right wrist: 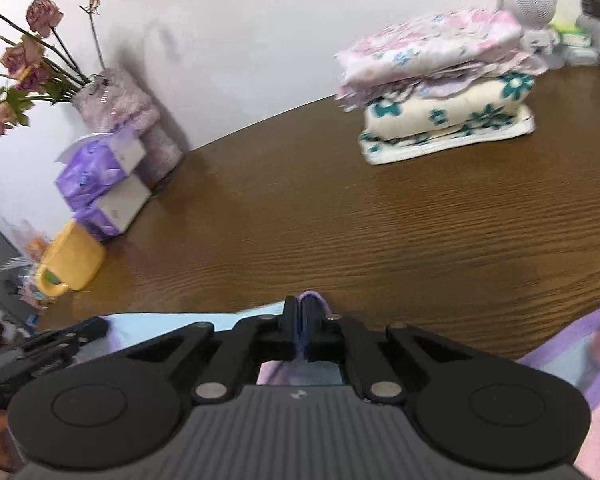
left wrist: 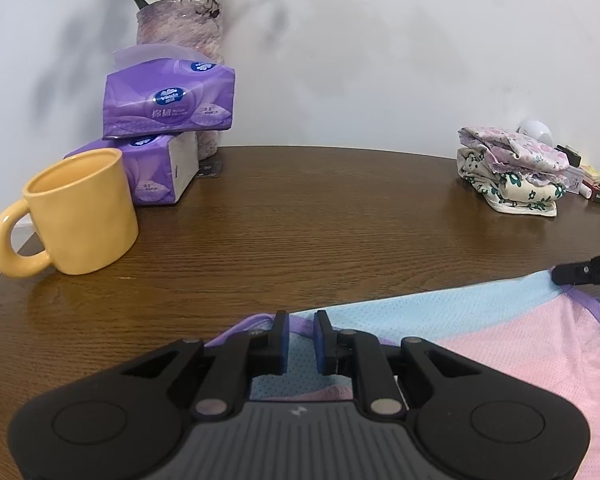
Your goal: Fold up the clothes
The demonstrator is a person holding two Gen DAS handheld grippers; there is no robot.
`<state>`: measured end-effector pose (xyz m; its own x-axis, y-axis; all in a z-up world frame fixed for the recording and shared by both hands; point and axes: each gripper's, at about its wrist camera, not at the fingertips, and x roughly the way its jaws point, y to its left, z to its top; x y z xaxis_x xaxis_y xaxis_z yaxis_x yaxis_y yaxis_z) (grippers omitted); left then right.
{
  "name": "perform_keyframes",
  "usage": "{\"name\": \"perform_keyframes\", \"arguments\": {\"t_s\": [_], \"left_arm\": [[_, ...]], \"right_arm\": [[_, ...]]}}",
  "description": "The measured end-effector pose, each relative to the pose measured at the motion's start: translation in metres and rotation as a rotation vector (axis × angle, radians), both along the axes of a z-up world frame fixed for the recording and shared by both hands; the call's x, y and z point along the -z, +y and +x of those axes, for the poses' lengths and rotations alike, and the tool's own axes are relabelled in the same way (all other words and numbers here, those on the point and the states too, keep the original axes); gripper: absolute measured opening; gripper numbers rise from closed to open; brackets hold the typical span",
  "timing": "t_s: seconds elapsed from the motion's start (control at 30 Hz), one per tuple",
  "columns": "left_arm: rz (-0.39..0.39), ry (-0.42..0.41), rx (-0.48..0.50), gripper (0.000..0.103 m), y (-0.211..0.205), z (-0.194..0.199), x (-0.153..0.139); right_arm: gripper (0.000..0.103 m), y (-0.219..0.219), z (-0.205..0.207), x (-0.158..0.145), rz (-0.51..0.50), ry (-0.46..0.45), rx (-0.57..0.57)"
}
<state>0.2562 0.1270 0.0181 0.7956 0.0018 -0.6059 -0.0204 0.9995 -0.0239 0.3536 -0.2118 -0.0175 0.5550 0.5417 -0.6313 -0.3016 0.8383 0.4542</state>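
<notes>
A mesh garment (left wrist: 500, 340) in pink and light blue with purple trim lies along the near edge of the brown wooden table (left wrist: 300, 208). My left gripper (left wrist: 302, 334) has its pads a little apart, with the garment's purple-trimmed blue edge bunched between them. From there the blue edge runs taut to my right gripper (left wrist: 558, 274) at the right border. In the right wrist view my right gripper (right wrist: 302, 312) is shut on the purple trim, and the garment (right wrist: 596, 364) spreads below and to the right. My left gripper (right wrist: 96, 326) shows at the lower left, over blue cloth.
A stack of folded floral clothes (left wrist: 512, 172) (right wrist: 444, 92) sits at the far right, with a white round device (right wrist: 532, 0) and small items behind it. At the far left stand a yellow mug (left wrist: 84, 216), two purple tissue packs (left wrist: 168, 100) and a vase (left wrist: 180, 28) of flowers.
</notes>
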Motion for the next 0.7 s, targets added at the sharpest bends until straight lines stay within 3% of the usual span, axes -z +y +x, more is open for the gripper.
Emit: {"name": "perform_keyframes", "arguments": {"t_s": [0.23, 0.4, 0.47, 0.57, 0.7], "left_arm": [[-0.007, -0.003, -0.016, 0.013, 0.001, 0.0, 0.0], [-0.042, 0.002, -0.022, 0.013, 0.005, -0.002, -0.002], [-0.046, 0.008, -0.018, 0.015, 0.004, -0.006, -0.005], [-0.037, 0.008, 0.037, 0.019, -0.01, -0.016, -0.011], [-0.024, 0.006, 0.147, 0.019, -0.036, -0.025, -0.012]], "right_arm": [[0.002, 0.001, -0.006, -0.001, -0.037, -0.028, -0.011], [0.012, -0.008, -0.011, -0.01, 0.036, -0.028, -0.008], [0.024, -0.01, -0.016, -0.018, 0.029, -0.051, -0.016], [0.032, -0.004, -0.024, -0.02, -0.007, -0.054, -0.06], [0.027, 0.007, -0.032, -0.013, -0.088, -0.047, -0.102]]}}
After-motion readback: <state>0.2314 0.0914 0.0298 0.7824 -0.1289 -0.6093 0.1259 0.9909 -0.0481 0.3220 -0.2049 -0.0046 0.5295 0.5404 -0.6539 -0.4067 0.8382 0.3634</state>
